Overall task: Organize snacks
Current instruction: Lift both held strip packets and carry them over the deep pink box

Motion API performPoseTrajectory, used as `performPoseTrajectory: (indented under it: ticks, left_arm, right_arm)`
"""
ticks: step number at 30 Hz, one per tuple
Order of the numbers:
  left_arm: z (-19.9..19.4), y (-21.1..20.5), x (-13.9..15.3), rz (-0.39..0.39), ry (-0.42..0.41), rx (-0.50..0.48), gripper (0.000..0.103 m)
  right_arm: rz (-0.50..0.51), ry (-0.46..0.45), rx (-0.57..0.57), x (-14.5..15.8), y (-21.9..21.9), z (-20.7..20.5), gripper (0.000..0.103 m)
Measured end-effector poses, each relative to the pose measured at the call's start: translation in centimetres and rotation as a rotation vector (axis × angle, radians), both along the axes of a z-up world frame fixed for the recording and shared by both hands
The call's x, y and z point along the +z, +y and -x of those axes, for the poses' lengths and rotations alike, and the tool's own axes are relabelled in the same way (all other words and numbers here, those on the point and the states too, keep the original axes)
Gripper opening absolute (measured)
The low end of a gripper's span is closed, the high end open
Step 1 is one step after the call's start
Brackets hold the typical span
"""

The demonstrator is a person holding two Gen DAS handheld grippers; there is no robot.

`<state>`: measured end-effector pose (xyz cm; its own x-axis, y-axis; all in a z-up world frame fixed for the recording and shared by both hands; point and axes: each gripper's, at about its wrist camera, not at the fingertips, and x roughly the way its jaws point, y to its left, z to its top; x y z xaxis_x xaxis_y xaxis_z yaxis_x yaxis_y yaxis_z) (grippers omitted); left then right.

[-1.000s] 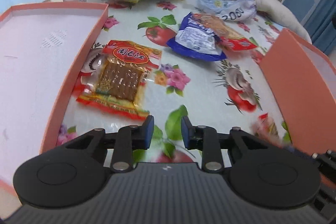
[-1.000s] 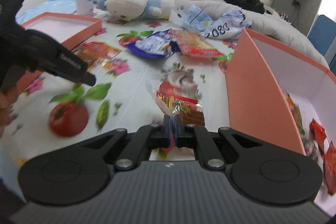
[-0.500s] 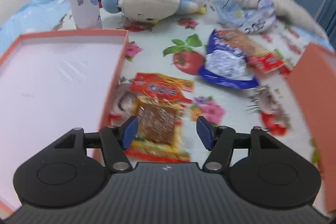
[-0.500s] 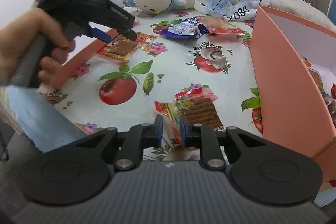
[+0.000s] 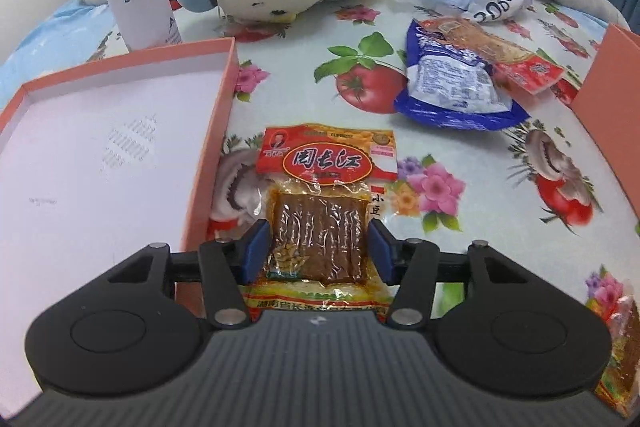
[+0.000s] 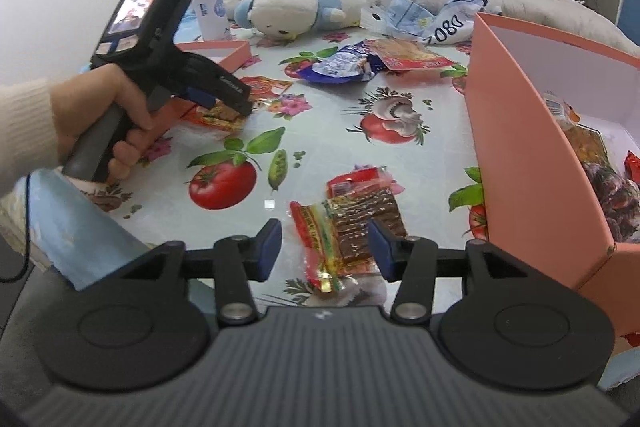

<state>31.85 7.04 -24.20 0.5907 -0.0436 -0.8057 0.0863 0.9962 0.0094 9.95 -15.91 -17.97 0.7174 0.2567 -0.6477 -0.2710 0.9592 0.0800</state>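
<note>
The left gripper [image 5: 318,253] stands spread wide around a red-labelled dried tofu packet [image 5: 322,205] lying flat on the floral tablecloth [image 5: 472,147] just beside the shallow pink lid [image 5: 208,163]; the right gripper [image 6: 324,249] gapes likewise over a smaller spicy strip packet [image 6: 352,227] near the pink box [image 6: 520,131].
</note>
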Motion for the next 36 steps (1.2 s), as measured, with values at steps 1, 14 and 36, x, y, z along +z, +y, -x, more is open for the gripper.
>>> performPoseTrajectory:
  ticks: [1, 14, 36]
  left_arm:
    - [0.4, -0.1, 0.0, 0.003, 0.001, 0.004, 0.058]
    - [8.8, -1.5, 2.0, 0.162, -0.008, 0.051, 0.058]
    - [15.9, -1.6, 5.3, 0.273, -0.061, 0.065, 0.058]
  right_arm:
    - [0.008, -0.001, -0.004, -0.1, 0.0, -0.1, 0.05]
    - [0.068, 0.014, -0.028, -1.2, -0.2, -0.8, 0.05]
    - [0.147, 0.061, -0.037, -3.0, 0.9, -4.7, 0.063]
